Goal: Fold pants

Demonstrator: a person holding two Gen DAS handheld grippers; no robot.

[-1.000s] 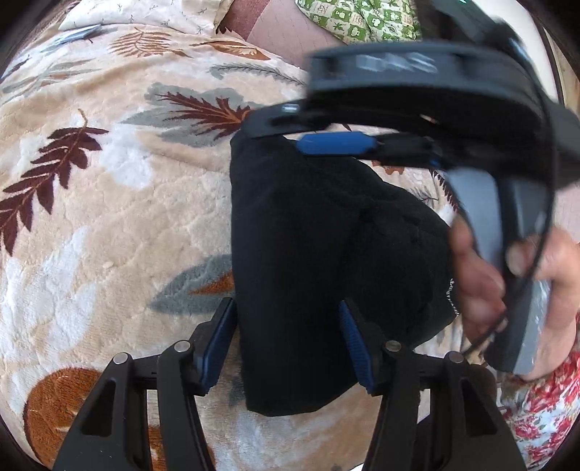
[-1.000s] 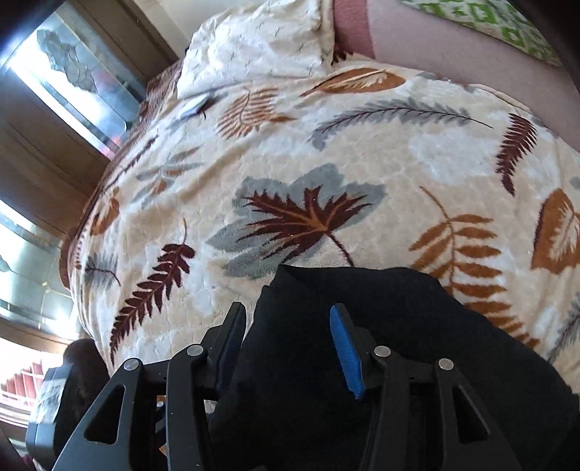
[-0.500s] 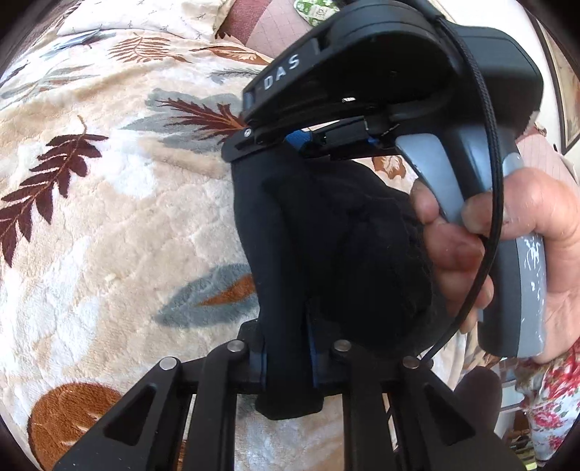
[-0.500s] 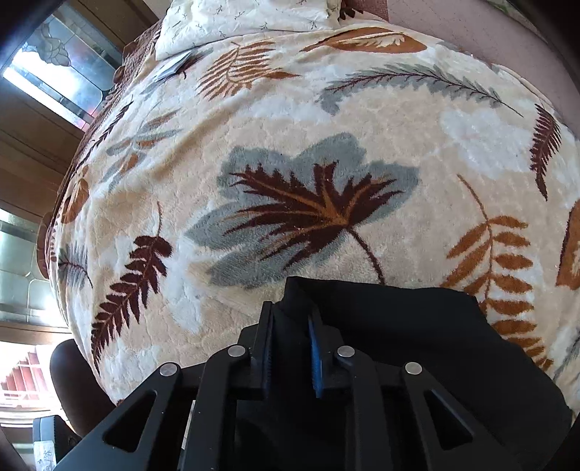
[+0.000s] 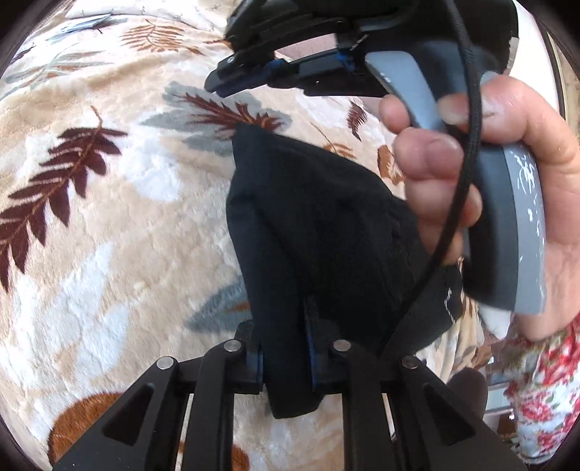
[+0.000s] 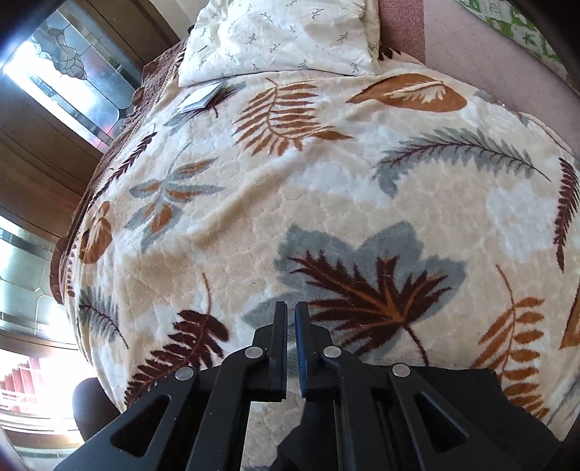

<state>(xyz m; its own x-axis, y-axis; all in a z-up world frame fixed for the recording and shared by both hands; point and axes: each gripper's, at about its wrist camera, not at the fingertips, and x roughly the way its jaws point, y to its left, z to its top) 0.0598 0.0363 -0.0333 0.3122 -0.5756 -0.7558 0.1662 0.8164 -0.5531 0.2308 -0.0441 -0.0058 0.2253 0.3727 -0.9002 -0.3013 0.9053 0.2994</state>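
Note:
The black pants point(image 5: 319, 232) lie bunched on the leaf-patterned blanket point(image 5: 108, 253). My left gripper point(image 5: 284, 347) is shut on a fold of the pants at their near edge. My right gripper point(image 5: 232, 81), seen in the left wrist view, hovers above the far corner of the pants, held by a hand point(image 5: 471, 174). In the right wrist view my right gripper point(image 6: 291, 319) is shut with nothing between its fingers, and the pants point(image 6: 471, 409) show only low behind it.
A cream pillow point(image 6: 282, 36) and a small white card point(image 6: 199, 98) lie at the blanket's far end. A pink headboard point(image 6: 453, 32) stands behind. A glass door point(image 6: 61, 69) is at the left. The person's floral clothing point(image 5: 543, 380) is at the right.
My right gripper has lost the pants' far corner and risen clear of it, still shut. My left gripper stays shut on the pants and has pulled them up slightly.

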